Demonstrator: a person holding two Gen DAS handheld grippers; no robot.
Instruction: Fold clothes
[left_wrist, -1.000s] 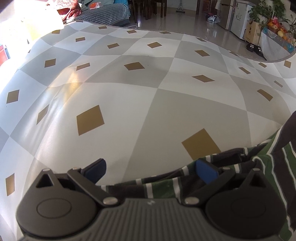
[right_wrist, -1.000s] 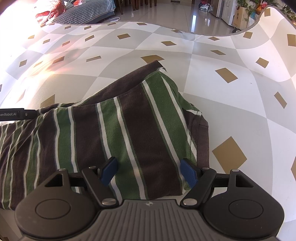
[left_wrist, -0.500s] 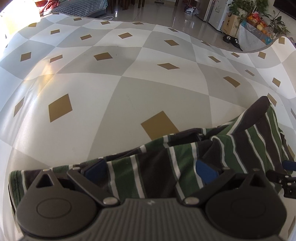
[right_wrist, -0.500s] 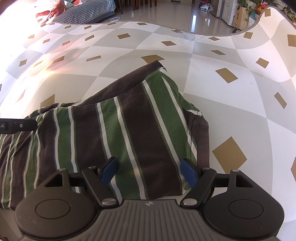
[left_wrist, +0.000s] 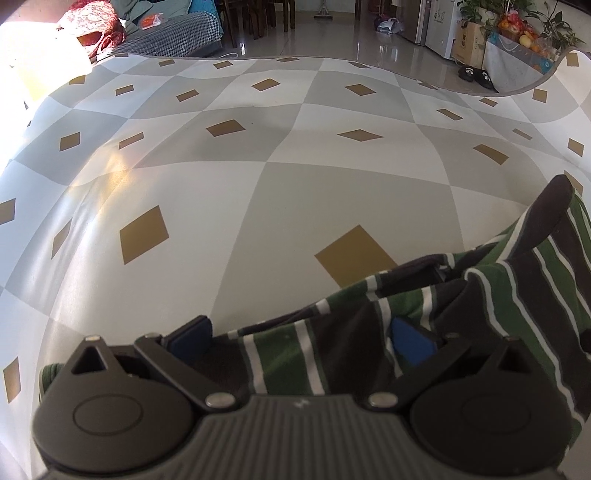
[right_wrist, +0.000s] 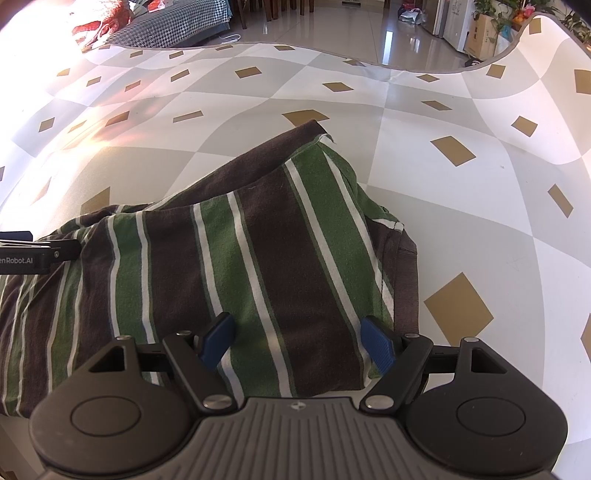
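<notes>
**Colours and patterns noted**

Garment (right_wrist: 258, 266): dark brown and green stripes, split by thin white lines; plain brown band along edge. Tablecloth (left_wrist: 295, 184) beneath garment: white and grey checks, each with gold diamond. Gripper pads (right_wrist: 376, 345) over garment: blue, on black bodies. Beyond tablecloth's far edge: black-and-white houndstooth cover (left_wrist: 173, 33), red patterned fabric (left_wrist: 92, 22).

We see the checked cloth (right_wrist: 461, 221), grey and white with gold diamonds, covering the surface; on it lies the striped garment (right_wrist: 258, 258), crumpled toward nine o'clock, bare cloth at three.
</notes>
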